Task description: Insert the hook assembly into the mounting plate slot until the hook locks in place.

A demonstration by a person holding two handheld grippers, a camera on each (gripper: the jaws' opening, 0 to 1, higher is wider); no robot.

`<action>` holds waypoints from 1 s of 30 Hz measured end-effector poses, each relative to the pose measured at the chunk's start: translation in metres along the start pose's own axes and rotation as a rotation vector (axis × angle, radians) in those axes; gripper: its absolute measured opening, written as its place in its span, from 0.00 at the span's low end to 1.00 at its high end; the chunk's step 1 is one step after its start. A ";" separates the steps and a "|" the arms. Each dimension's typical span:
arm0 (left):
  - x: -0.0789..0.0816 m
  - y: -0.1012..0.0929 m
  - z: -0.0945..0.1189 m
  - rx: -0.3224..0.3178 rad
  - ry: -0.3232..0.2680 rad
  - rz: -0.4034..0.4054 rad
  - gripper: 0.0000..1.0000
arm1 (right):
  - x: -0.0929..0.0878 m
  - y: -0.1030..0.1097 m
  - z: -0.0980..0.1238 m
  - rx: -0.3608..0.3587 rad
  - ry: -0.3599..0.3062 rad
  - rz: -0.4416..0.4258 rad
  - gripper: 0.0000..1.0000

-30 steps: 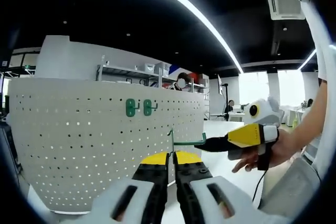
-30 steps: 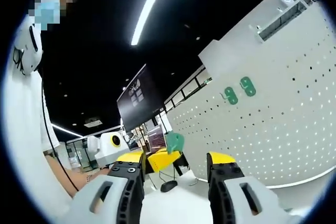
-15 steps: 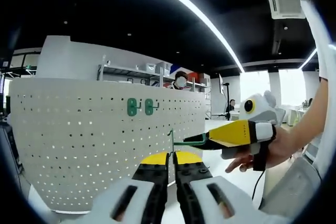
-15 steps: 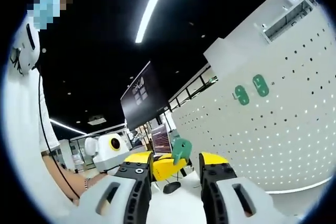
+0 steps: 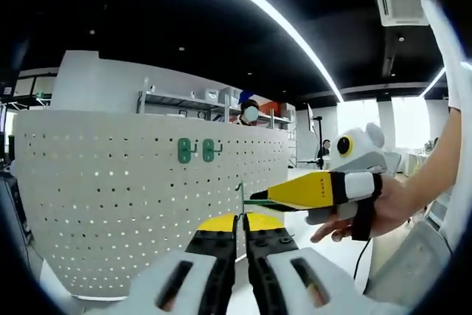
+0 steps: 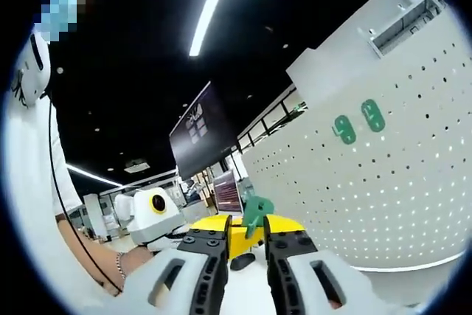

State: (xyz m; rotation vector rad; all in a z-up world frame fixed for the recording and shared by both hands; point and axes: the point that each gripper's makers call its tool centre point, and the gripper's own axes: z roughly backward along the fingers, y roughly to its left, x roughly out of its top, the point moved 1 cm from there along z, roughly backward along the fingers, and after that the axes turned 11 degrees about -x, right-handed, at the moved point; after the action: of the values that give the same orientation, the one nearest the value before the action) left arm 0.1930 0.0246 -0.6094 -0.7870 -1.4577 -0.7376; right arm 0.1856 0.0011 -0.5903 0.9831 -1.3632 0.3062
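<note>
White perforated pegboard (image 5: 133, 204) stands upright, curved by the lens; two green hook plates (image 5: 195, 150) sit side by side on its upper face, touching it; the same pair (image 6: 358, 123) on the pegboard (image 6: 383, 197) in the right gripper view; a white tabletop (image 5: 310, 182) lies beside the pegboard's base.

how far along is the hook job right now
Done: two green hooks already sit on the white pegboard. In hand: the left gripper is shut on another green hook, and the right gripper has closed onto its other end. Left: carrying it to the board and locking it in.
</note>
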 end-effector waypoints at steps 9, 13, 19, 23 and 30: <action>0.001 -0.001 0.000 0.003 -0.004 -0.004 0.03 | -0.001 0.002 -0.004 -0.001 0.005 0.004 0.12; 0.002 -0.001 0.000 0.005 -0.007 0.002 0.03 | -0.001 0.000 -0.006 -0.014 0.007 -0.003 0.10; 0.003 -0.001 0.000 0.008 -0.011 -0.006 0.03 | -0.004 -0.001 -0.006 -0.033 0.018 0.008 0.05; 0.004 0.000 0.000 0.015 -0.015 -0.004 0.03 | -0.003 -0.001 -0.007 -0.040 0.009 -0.003 0.05; 0.005 0.001 0.000 0.030 -0.015 -0.007 0.03 | -0.003 -0.003 -0.010 -0.060 0.002 -0.049 0.03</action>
State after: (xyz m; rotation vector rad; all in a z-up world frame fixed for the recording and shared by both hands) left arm 0.1943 0.0253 -0.6047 -0.7661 -1.4826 -0.7149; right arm 0.1935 0.0074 -0.5929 0.9641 -1.3376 0.2280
